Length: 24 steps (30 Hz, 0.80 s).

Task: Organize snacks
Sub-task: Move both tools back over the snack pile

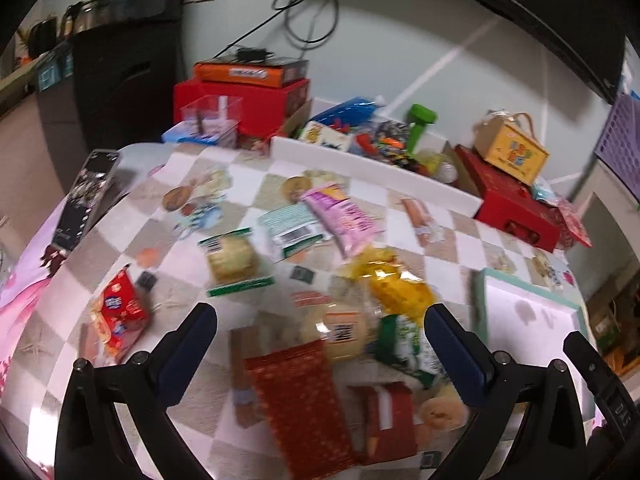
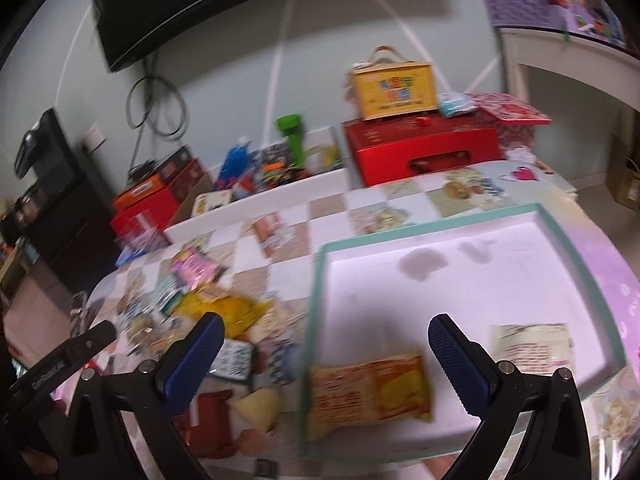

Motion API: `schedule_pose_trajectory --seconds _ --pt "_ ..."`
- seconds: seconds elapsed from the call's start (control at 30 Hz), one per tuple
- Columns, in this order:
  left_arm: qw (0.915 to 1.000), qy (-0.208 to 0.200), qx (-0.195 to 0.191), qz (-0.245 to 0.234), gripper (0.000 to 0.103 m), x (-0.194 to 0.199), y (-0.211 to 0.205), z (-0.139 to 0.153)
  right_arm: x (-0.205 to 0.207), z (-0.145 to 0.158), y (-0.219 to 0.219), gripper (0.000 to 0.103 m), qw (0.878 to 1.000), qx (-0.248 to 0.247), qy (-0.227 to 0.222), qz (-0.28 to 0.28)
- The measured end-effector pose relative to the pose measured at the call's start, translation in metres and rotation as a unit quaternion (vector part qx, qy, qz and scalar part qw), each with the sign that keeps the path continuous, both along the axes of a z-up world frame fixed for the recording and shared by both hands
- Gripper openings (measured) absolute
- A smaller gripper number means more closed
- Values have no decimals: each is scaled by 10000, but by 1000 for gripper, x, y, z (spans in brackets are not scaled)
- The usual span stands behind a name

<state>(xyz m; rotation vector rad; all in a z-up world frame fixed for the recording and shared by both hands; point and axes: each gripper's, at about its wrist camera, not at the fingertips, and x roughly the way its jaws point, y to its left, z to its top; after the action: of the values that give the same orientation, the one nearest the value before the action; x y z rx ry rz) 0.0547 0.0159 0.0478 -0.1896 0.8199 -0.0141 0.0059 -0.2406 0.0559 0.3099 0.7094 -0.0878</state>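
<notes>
Snack packets [image 1: 320, 280] lie scattered across a checkered tablecloth [image 1: 448, 240] as the left gripper [image 1: 320, 344] hovers above them, jaws spread and empty; the right gripper [image 2: 326, 354], also wide open, hangs over a green-rimmed tray [image 2: 440, 224] holding an orange packet [image 2: 368, 396]

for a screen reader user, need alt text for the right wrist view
The open right gripper hovers over a teal-rimmed white tray holding an orange snack packet and a pale packet. Loose snacks crowd the checkered tablecloth beside it.
</notes>
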Motion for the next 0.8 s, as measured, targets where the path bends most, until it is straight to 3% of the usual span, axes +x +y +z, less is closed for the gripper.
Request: schedule_pose_trajectory --seconds 0.3,0.43,0.8 --pt "9983 560 -137 98 103 -5 17 -32 1 -24 47 103 9974 156 457 537" --pt "9963 832 -202 24 103 -10 18 -49 0 -36 70 103 9945 -39 714 767" --pt "9915 1204 -489 33 99 -16 27 -73 -1 -61 99 85 9856 -259 1294 1058"
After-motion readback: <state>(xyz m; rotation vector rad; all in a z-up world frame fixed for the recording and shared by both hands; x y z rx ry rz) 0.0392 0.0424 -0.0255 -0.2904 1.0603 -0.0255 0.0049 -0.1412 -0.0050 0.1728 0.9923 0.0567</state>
